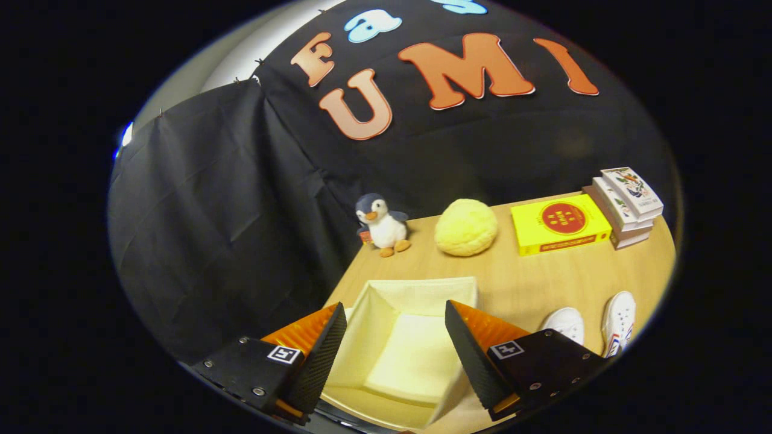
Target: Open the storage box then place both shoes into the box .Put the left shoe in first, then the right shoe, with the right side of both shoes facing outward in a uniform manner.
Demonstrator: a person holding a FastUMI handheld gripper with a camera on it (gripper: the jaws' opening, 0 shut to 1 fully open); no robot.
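A cream fabric storage box (416, 289) stands open on the wooden table, its inside bare, right below and between my fingers. My gripper (395, 328) hangs open above it, with nothing between the fingers. Two white shoes lie on the table to the right of the box: one (566, 324) just beyond my right finger, the other (621, 322) further right with coloured stripes at its heel. Both point away from me. My right finger hides the near end of the nearer shoe.
Along the back of the table (543, 277) stand a plush penguin (381, 225), a yellow fluffy ball (465, 227), a yellow flat box (560, 224) and a stack of books (624, 205). Black cloth walls close the left and back.
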